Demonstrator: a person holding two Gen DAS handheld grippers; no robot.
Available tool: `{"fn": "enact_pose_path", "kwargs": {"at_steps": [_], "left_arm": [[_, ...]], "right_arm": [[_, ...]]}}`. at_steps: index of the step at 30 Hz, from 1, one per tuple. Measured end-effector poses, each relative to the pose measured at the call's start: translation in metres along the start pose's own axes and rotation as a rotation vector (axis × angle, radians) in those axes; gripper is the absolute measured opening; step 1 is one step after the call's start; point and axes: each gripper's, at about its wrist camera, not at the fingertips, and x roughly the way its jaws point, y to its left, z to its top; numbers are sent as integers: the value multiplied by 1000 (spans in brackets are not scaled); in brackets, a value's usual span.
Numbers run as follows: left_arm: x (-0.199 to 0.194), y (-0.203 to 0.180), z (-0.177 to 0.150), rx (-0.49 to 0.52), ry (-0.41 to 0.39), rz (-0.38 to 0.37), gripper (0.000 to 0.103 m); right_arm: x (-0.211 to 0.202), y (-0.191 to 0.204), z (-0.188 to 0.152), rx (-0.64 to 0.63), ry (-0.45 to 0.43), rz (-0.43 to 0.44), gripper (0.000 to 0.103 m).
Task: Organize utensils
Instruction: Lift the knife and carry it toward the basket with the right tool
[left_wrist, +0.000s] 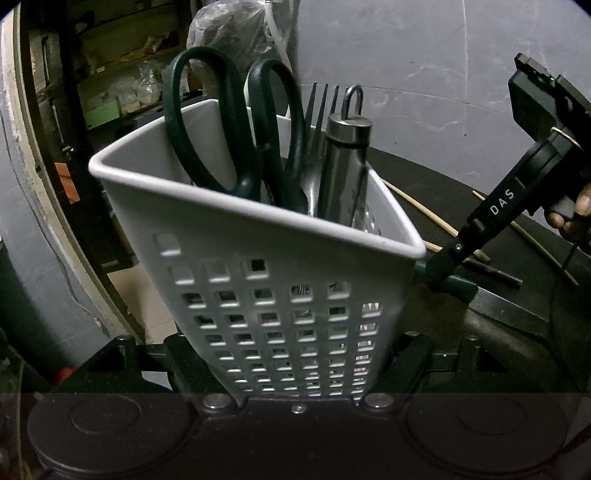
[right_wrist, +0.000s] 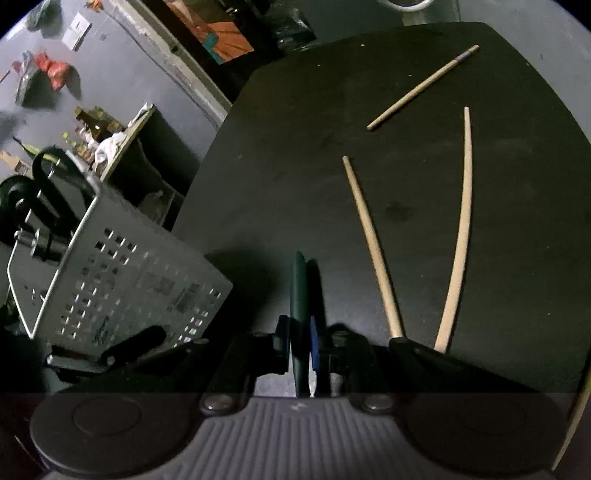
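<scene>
Dim storeroom backdrop: grey wall, cluttered shelving, bagged goods; dark round worktop (right_wrist: 369, 184) in front. Item one: white perforated caddy (left_wrist: 280, 295), tilted, clamped across its lower walls by the left gripper (left_wrist: 295, 373), fingers closed on the plastic. Contents standing upright: dark-handled scissors (left_wrist: 236, 140), fork (left_wrist: 325, 107) with tines up, steel cylinder with hanging loop (left_wrist: 343, 162). Item two: knife with dark green handle (right_wrist: 299, 306), gripped at the handle by the right gripper (right_wrist: 301, 350), fingers closed tight on it; in the left wrist view its grey blade lies low over the worktop just beside the caddy's right corner. Item three: three wooden chopsticks (right_wrist: 373, 251), loose on the worktop, well apart from the caddy, plus a darker stick that only the left wrist view shows. Pose: right gripper angled steeply downward beside the caddy, the person's hand (left_wrist: 576, 210) on its grip; left gripper pitched moderately down, holding the caddy leaning. Handling note, as judgement: knife is the piece in hand; lift it clear of the rim, turn it blade-down, enter the free space right of the steel cylinder, avoid striking the scissors, keep the caddy braced until release. Chopsticks remain for afterwards.
</scene>
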Motion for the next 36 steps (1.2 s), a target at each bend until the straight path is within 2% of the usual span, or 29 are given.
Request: {"fn": "enact_pose_path", "kwargs": {"at_steps": [4,6,7,14,17,21,24,31,36], "left_arm": [[-1,-1,-1,-3,-1,2,78],[-2,-1,-1,-3,-1,2,78],[-2,-1,-1,-3,0,2,78],[-2,-1,-1,-3,0,2,78],[-2,-1,-1,-3,-1,2,78],[-1,-1,0,-5,-2,0,78],[-1,-1,0,-4,-2,-1,78],[0,0,0,-2,-2,-3,78],[0,1,0,2,-2,-8,78]], "right_arm": [[1,-12,1,51,-2,23,13],[2,-16,-2,53,0,7,13],[4,-15,-2,32,12,-21,13],[15,10,-3,-107,36,-75,12],[13,31,-5,-214,38,-134,12],[19,88,-22,-531,45,-328,12],[31,110,-38,-642,77,-373,12],[28,104,-35,-589,87,-359,13],[13,79,-21,-461,67,-277,12]]}}
